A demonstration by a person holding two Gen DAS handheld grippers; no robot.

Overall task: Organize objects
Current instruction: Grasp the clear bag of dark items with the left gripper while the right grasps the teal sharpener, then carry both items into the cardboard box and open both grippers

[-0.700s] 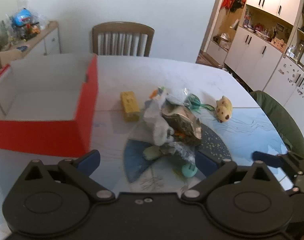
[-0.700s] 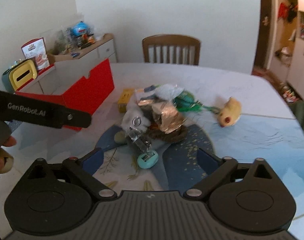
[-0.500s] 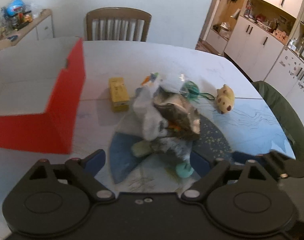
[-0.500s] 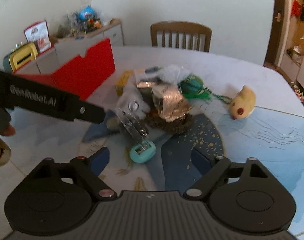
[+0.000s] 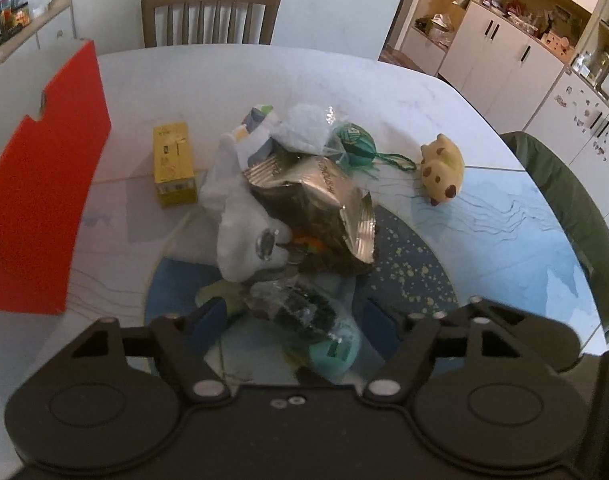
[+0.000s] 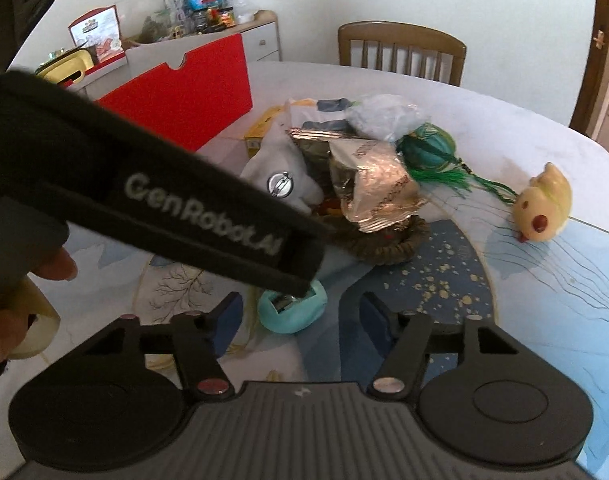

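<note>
A pile lies mid-table: a white pouch [image 5: 240,232], a gold foil bag [image 5: 316,208], a teal tasselled ball [image 5: 358,146] and a crumpled clear bag. My left gripper [image 5: 294,318] is open, low over the pile's near edge, and a clear packet with a dark item [image 5: 300,308] lies between its blue pads, which stand apart from it. My right gripper [image 6: 300,316] is open too, just before a small teal object [image 6: 292,312]. One black finger of the left gripper [image 6: 208,224] crosses the right wrist view and hides part of the pile.
An open red box [image 5: 44,200] stands at the table's left. A yellow box [image 5: 172,168] lies beside the pile and a yellow plush toy [image 5: 442,168] to its right. A wooden chair [image 5: 210,12] is at the far side, a green chair [image 5: 576,216] on the right.
Both grippers have dropped closer to the pile, which now fills more of each view. The left gripper has swung across the right wrist view. The red box has slid toward the left edge.
</note>
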